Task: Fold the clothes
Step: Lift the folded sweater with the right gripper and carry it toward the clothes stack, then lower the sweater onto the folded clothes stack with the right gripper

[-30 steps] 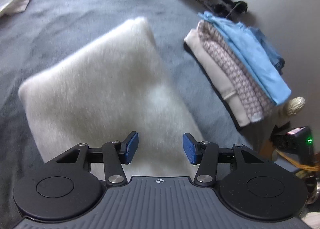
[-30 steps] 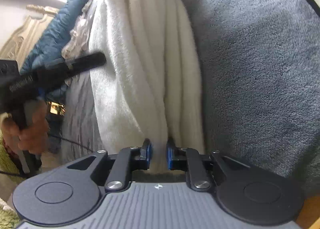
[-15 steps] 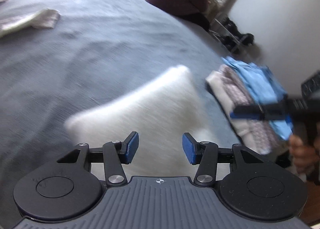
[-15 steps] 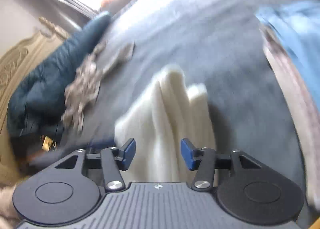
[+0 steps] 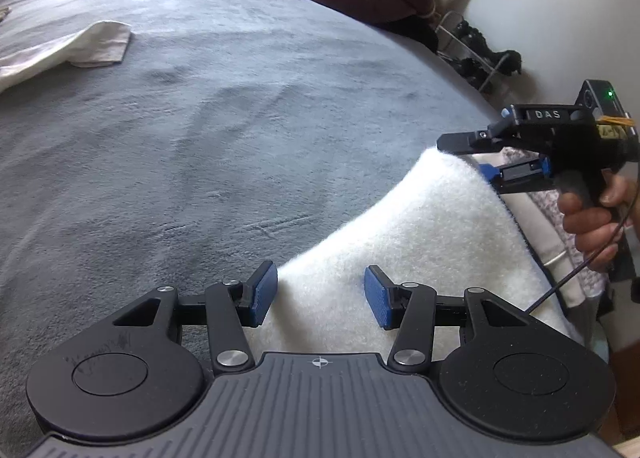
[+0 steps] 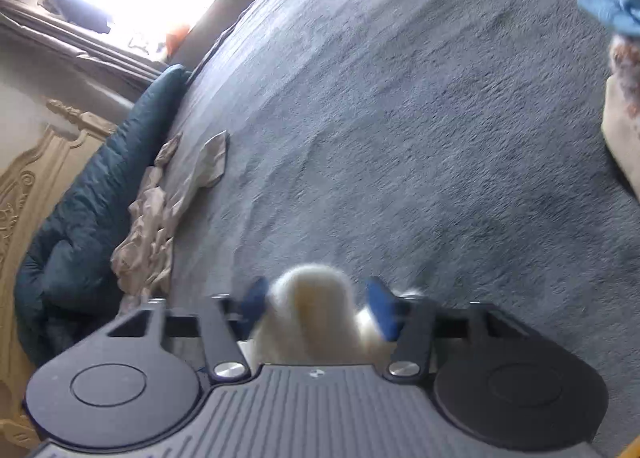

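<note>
We hold our left gripper [image 5: 320, 294] over the near edge of the folded white fleece [image 5: 420, 242], its jaws standing half open with nothing pinched between them. Our right gripper [image 6: 320, 306] has jaws that are closing, the fleece's thick folded end [image 6: 316, 314] between them, though blur hides whether the pads press on it. The fleece lies on the grey bed [image 5: 240, 117], and beyond the left jaws lies a beige garment [image 5: 80, 45].
</note>
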### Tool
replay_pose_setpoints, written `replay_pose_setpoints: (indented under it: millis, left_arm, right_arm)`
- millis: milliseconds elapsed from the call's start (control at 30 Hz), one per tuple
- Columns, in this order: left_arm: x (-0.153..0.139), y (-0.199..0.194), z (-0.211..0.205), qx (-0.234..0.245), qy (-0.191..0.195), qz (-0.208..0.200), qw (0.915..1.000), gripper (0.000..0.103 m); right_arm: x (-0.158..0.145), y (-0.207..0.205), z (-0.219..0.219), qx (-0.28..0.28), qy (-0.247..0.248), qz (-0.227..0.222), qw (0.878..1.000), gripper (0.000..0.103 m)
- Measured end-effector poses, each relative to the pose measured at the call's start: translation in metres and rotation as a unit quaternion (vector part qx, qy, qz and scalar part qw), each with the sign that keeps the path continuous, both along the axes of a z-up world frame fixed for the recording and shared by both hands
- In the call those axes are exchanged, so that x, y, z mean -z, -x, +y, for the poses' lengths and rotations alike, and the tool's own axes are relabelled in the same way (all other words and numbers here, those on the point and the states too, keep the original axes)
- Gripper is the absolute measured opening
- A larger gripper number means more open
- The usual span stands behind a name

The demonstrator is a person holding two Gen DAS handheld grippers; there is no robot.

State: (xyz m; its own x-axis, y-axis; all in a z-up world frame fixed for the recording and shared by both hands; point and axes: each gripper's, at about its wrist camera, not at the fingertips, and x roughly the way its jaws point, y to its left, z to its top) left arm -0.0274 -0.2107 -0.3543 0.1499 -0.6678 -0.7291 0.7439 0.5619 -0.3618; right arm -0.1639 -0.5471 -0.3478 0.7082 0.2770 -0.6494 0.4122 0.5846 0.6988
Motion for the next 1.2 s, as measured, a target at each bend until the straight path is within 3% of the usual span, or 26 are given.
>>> replay_pose_setpoints:
  millis: [100, 167, 233, 300, 367, 500, 933, 1100, 1200]
  left_arm:
    - [0.001, -0.002, -0.002, 0.007, 0.000, 0.006, 1.0000, 0.048]
    - [0.001, -0.002, -0.002, 0.011, -0.001, 0.006, 0.9999, 0.048]
    - [0.001, -0.002, -0.003, 0.016, -0.003, 0.006, 0.9999, 0.048]
    - [0.002, -0.003, -0.002, 0.017, -0.004, 0.010, 0.9998, 0.048]
    - [0.001, -0.003, -0.001, 0.015, -0.004, 0.016, 0.9997, 0.048]
    - [-0.005, -0.001, -0.003, 0.022, 0.001, 0.017, 0.9996, 0.048]
    - [0.003, 0.001, -0.018, 0.042, 0.001, 0.020, 0.9989, 0.049]
    - [0.005, -0.002, -0.019, 0.036, -0.001, 0.026, 0.9990, 0.049]
    - [0.004, 0.001, -0.016, 0.036, -0.003, 0.019, 0.9992, 0.049]
  right_arm:
    - [-0.005, 0.004, 0.000, 0.002, -0.025, -0.002, 1.000, 0.054]
    - [-0.007, 0.005, -0.002, 0.005, -0.037, -0.004, 0.999, 0.065]
    - [-0.006, 0.002, 0.000, -0.007, -0.035, -0.003, 0.999, 0.066]
    - [-0.006, -0.004, 0.006, -0.023, -0.015, 0.006, 1.000, 0.057]
    - [-0.010, -0.006, 0.014, -0.032, 0.020, 0.024, 0.999, 0.038]
    - [-0.026, 0.014, 0.016, -0.033, 0.022, -0.001, 0.999, 0.032]
    - [-0.002, 0.031, -0.003, 0.000, 0.007, 0.022, 1.000, 0.031]
    - [0.009, 0.014, -0.006, -0.011, 0.025, 0.031, 0.999, 0.037]
    - [-0.009, 0.017, -0.003, -0.017, 0.045, 0.038, 0.998, 0.047]
